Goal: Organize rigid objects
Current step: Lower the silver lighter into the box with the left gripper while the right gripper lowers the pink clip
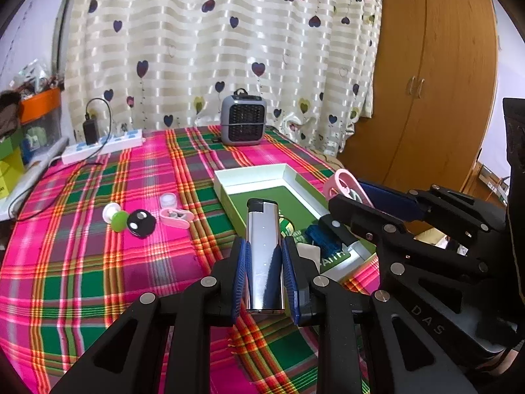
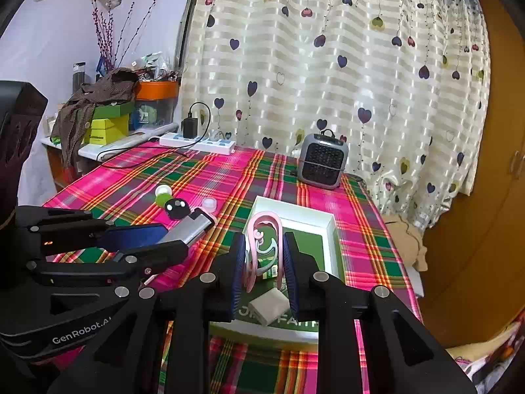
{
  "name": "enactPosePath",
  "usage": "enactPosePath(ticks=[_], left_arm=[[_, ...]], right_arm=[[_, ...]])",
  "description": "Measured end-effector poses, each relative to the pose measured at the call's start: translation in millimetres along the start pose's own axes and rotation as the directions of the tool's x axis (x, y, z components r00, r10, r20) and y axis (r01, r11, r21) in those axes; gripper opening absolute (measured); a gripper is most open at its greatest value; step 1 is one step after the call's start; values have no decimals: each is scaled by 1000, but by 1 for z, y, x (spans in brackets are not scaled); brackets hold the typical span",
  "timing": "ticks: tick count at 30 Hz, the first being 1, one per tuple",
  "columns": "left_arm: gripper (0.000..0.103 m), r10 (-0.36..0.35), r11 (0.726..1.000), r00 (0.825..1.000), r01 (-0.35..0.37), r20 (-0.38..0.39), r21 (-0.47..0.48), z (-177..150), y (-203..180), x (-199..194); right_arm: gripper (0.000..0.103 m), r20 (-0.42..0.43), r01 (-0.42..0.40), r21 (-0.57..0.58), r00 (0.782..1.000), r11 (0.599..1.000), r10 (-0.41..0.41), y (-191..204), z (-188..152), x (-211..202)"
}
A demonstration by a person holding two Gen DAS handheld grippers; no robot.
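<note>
Bright, even indoor light, strong fisheye bend

Daylight glows through the curtain (image 1: 213, 49); the silver lighter (image 1: 264, 256) mirrors glare; shadows are soft; both views stay sharp centrally, with dark vignetted corners and a curved wardrobe (image 1: 426, 82).

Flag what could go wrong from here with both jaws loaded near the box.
The left gripper holds the glossy silver lighter by its smooth sides; it might slip. The right gripper pinches a thin pink clip that could twist loose. Both crowd the white box, so a collision seems possible.

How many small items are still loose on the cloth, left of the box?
4, clustered together: white disc, green disc, black round piece, pink clip. A clear cap sits behind them; more may be hidden.
</note>
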State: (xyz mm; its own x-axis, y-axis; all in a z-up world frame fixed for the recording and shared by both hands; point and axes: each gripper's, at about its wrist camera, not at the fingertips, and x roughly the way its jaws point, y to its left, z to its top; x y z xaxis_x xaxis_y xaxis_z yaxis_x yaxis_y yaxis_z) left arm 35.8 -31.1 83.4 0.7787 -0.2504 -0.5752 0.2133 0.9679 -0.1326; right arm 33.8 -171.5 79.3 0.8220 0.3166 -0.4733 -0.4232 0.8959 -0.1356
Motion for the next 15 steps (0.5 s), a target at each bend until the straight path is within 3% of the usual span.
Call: enactPosePath(ticks=[15], left_arm=[[21,-36,999,997,35,-68,-20,-1,-2,34]], right_arm=[[24,-58,-25,125,998,992,32,-41,-18,21]])
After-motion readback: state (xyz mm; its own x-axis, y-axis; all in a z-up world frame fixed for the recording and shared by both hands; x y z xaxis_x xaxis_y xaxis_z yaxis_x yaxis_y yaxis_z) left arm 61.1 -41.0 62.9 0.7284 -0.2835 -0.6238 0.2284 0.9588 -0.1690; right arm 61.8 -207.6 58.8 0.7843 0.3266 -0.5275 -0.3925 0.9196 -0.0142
